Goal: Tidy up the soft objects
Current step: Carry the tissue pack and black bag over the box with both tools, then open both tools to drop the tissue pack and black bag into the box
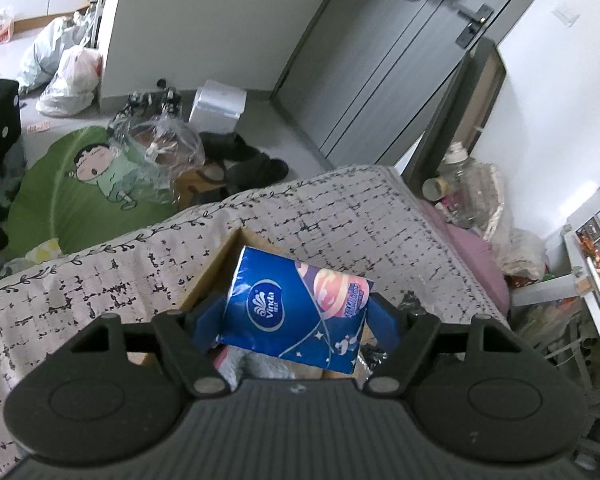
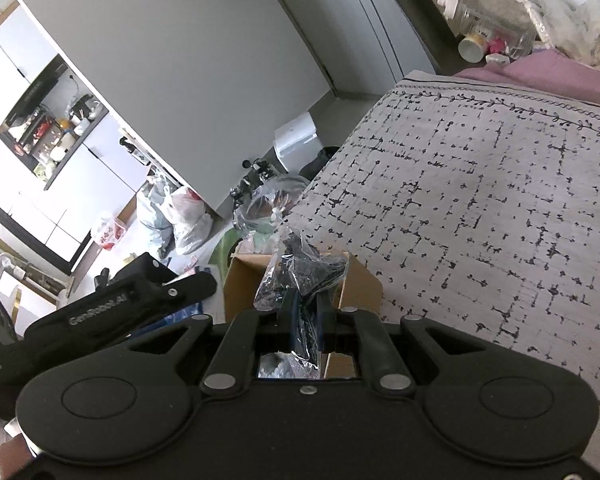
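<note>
My left gripper (image 1: 296,316) is shut on a blue Vinda tissue pack (image 1: 296,304) and holds it above an open cardboard box (image 1: 216,268) that stands on the patterned bed cover (image 1: 340,216). My right gripper (image 2: 306,312) is shut on a clear plastic bag with dark cloth inside (image 2: 300,272), held over the same cardboard box (image 2: 244,284). The left gripper's black body (image 2: 112,312) shows at the left of the right wrist view. Soft grey and pink things lie inside the box (image 1: 256,364).
The bed's edge drops to a floor with a green cartoon cushion (image 1: 80,192), plastic bags (image 1: 72,76) and dark clothes (image 1: 248,160). A white bin (image 1: 218,106) stands by the wall. Bottles and bags (image 1: 464,184) crowd the bedside at right.
</note>
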Demonstrator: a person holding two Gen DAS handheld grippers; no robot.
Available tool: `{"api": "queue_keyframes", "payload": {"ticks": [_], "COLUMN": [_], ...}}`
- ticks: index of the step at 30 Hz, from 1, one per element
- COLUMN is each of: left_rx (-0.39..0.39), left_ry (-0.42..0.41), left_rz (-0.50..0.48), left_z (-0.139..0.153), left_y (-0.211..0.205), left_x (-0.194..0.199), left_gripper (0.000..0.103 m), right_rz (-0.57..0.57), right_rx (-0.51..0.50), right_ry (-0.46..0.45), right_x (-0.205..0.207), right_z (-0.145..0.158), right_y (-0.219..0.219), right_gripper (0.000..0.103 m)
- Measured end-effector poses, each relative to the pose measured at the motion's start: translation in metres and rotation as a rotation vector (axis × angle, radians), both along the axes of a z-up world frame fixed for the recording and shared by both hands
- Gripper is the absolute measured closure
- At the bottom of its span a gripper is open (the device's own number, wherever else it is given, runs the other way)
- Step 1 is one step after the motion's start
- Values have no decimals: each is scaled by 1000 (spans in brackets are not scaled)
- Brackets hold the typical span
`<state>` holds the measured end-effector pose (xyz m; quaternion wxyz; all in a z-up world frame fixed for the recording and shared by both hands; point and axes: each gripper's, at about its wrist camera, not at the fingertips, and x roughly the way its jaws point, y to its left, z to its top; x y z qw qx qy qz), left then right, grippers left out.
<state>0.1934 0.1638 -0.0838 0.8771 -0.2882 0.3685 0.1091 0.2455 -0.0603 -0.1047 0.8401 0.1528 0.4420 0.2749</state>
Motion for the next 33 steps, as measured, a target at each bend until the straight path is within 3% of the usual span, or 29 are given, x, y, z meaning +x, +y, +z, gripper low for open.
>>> {"api": "queue_keyframes", "payload": {"ticks": [7,15,18,21,22,33], "left_rx": [-51,-57,-45,-29,-21,52], "left_ry": [90,83,84,91,93,110], "left_rz": [29,63,81,67,58,-9], "left_z": [-17,-4,3,9,11,26], "left_y": [13,24,26,23,20,-22], "left_x": [25,21,15,10,9,-11], "left_gripper": [25,21,21,21,21,21], "right_rz": [-12,10,18,-1,-6,-52], "right_rx": [-4,14,57,72,68,87], "right_ry": [43,68,80,74,57,50], "right_x": [15,20,21,15,11,-12], "right_z": [-11,-17,-18,-12,-9,5], "right_y": [10,29,32,28,25,-24], "right_gripper": [94,94,86,56,54,52]}}
